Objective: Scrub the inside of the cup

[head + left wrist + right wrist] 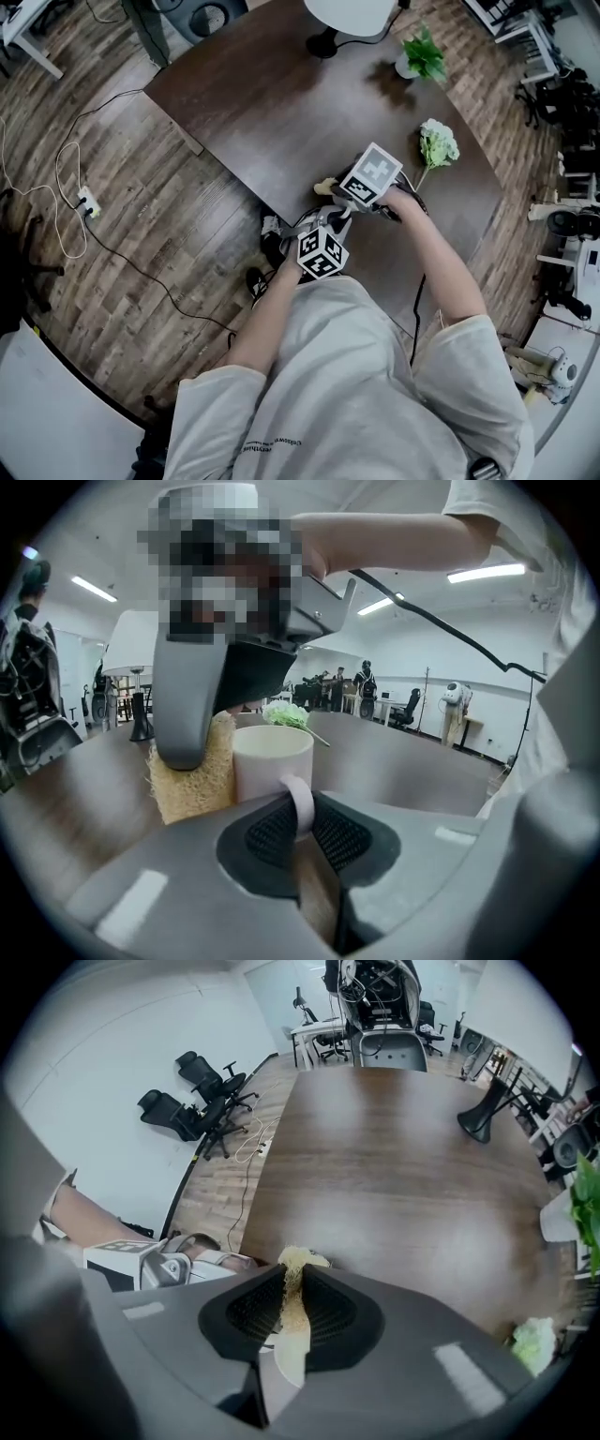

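Left hand-held gripper [305,832]: pressed together on the cup's handle [302,803], one jaw on each side of the loop, with the cup upright just ahead of the jaws.
Right hand-held gripper [292,1307]: pinching a straw-coloured fibrous scrubber [296,1265], squeezed thin between the jaws, with a tuft standing out past their tips.
Cup [272,761]: white, mouth up and open, at the bench edge nearest the person. No view shows whether its base rests on the bench or hangs just above it.
Scrubber against the cup: beside the outer wall, on the cup's left in the left gripper view, its top about level with the rim. None of it is inside the mouth, and touching or just apart cannot be told.
Bench [281,103]: dark wood and bare around the cup.
Beyond the cup: a white flower sprig [437,142] lies well apart from it. A potted plant [422,56] and a lamp base [323,42] stand farther off again.
Step in hand: by my reading, the approach. The cup is steadied, the scrubber is alongside it, and scrubbing has not begun.
Next move calls for: lifting the scrubber clear of the rim, centring it over the mouth and lowering it in, then pressing it to the inner wall and working it round while the handle grip resists the twist.
Risk: a push on the rim could tip the cup in its one-sided hold.
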`<state>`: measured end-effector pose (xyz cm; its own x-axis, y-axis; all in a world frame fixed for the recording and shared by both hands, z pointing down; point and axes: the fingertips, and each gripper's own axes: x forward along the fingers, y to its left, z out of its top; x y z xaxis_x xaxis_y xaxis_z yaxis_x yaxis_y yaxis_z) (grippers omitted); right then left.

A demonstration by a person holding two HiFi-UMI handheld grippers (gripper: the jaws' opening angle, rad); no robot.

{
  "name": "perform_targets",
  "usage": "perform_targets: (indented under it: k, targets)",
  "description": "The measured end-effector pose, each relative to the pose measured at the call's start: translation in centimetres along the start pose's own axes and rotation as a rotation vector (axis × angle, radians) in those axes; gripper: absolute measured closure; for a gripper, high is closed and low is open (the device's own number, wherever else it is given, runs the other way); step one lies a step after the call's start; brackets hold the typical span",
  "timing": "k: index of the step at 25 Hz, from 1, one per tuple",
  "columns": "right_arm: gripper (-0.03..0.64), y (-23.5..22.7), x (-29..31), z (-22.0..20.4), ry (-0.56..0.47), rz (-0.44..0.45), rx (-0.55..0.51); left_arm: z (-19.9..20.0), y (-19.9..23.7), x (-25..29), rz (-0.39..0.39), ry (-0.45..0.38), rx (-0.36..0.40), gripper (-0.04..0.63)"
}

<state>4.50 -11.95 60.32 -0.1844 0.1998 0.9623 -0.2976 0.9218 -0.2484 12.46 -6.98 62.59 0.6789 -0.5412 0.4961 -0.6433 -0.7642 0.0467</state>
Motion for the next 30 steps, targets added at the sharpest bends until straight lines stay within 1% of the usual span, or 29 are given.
perform_targets:
  k: [3, 6, 12, 15, 18, 21, 26, 30]
  targets:
    - [0.538, 0.7, 0.1, -0.4, 0.010, 0.026, 0.009, 0.0, 0.1, 0.1, 0.034, 0.026, 0.030, 0.552]
    - [0.538, 1.6, 0.5, -1.1, 0.038, 0.034, -0.001, -0.1, 0.2, 0.1, 0.050, 0.035, 0.032, 0.552]
    - [0.538, 2.5, 0.2, -1.3, 0.065, -0.036, -0.053, 0.0, 0.1, 0.0, 0.063, 0.030, 0.017, 0.552]
    - [0.538, 2.5, 0.4, -1.2, 0.078, -0.073, -0.105, -0.1, 0.0, 0.0, 0.054, 0.027, 0.006, 0.552]
    - [0.538, 1.9, 1.1, -0.9, 0.087, -0.093, -0.121, -0.1, -0.1, -0.1, 0.043, 0.034, 0.007, 0.552]
    - [0.537, 1.1, 1.4, -0.6, 0.089, -0.072, -0.103, -0.1, -0.1, 0.0, 0.031, 0.037, 0.005, 0.552]
    - [0.537, -0.2, 1.2, 0.2, 0.061, 0.002, -0.045, -0.1, 0.3, -0.4, 0.015, 0.044, 0.015, 0.552]
    - [0.537, -1.9, 0.8, 0.6, 0.041, 0.026, -0.010, -0.2, 0.4, -0.6, -0.016, 0.058, 0.030, 0.552]
